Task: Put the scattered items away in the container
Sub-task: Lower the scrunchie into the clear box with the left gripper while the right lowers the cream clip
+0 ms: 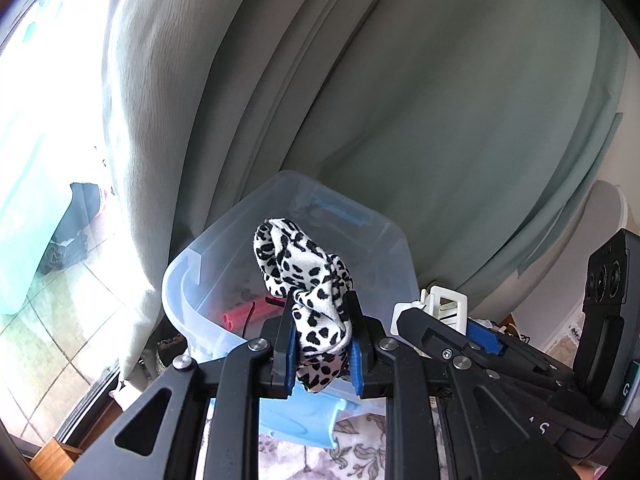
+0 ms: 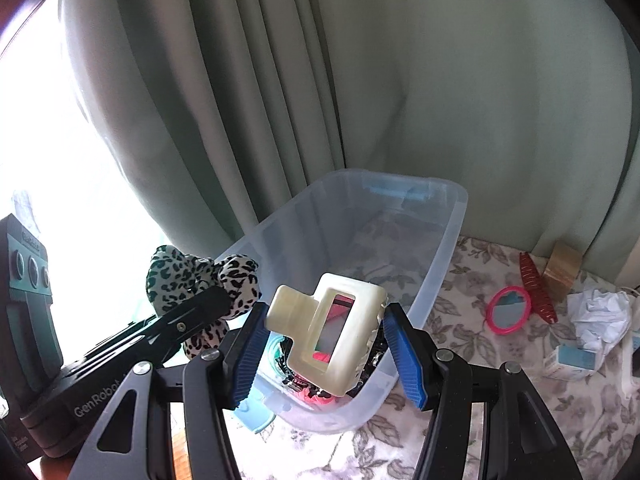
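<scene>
A: Start nearest the clear plastic storage bin [image 2: 420, 256]. What is each tool doing?

B: The left gripper [image 1: 322, 344] has its blue-padded jaws drawn narrow and clamped on a black-and-white leopard-print fabric scrunchie [image 1: 304, 276]. The fabric bulges up out of the jaws, held over the bin's near end.

A: And the other one?

B: The right gripper [image 2: 326, 344] stands moderately wide, its blue pads pressed on both sides of a cream plastic claw hair clip [image 2: 332, 328]. The clip is tilted, also above the bin's near end, just beside the scrunchie.

A: Anything already inside the bin?

B: Yes. Under the clip lie red and black items, too jumbled to name. From the left wrist view, red tube-like pieces [image 1: 248, 312] rest on the bin's floor. A light blue handle piece [image 2: 400, 192] sits at the bin's far rim.

A: What does the bin stand on?

B: A floral-patterned cloth [image 2: 480, 360] covering the surface. A light blue plastic piece [image 1: 300, 412] lies just outside the bin's near wall.

A: What stays outside, to the bin's right?

B: A round pink-framed mirror [image 2: 510, 311], near the bin. Farther from it, a red comb-like hair clip [image 2: 536, 286], crumpled white paper [image 2: 600, 316], a small white-and-blue carton [image 2: 572, 360] and a tan block [image 2: 562, 270].

A: And beyond the bin?

B: Grey-green curtains [image 2: 280, 100] hang right behind it, with a bright window [image 2: 60, 140] to the bin's left.
</scene>
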The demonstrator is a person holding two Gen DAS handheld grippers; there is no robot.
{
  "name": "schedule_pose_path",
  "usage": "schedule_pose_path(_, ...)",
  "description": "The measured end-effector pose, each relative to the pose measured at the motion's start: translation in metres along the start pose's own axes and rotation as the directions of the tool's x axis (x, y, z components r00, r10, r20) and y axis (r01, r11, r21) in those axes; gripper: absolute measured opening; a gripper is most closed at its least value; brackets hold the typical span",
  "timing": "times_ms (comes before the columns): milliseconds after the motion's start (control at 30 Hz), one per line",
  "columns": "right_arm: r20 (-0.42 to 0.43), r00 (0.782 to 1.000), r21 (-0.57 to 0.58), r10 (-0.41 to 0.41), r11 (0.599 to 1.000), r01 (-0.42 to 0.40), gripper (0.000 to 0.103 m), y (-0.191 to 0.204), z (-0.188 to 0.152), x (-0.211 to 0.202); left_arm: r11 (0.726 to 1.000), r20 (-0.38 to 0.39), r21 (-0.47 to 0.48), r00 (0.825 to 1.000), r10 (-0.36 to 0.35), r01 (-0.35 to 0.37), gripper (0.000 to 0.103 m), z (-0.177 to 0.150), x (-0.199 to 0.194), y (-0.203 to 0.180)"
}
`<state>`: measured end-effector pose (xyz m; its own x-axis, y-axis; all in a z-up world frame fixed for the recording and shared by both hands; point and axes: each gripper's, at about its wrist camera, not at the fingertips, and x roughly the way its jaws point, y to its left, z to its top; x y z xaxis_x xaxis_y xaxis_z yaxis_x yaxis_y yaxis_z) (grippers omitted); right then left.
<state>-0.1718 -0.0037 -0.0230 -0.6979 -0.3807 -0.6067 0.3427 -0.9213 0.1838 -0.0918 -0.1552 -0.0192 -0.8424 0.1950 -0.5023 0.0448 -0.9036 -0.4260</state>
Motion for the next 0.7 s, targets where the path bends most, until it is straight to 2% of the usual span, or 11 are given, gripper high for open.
schedule_pose_path(267,-0.037,0.999,0.022,0.005,1.0,-0.005,0.062,-0.007,-0.003,0.019,1.0,-0.025,-0.007,1.0,0.007,-0.007,0.021,-0.006,0.011,0.0)
schedule_pose_path(700,-0.045,0.999,0.01,0.002,1.0,-0.002,0.062,-0.009,0.0,0.032,1.0,-0.053,-0.02,0.998,0.019,-0.02,0.021,-0.016,0.015,-0.005)
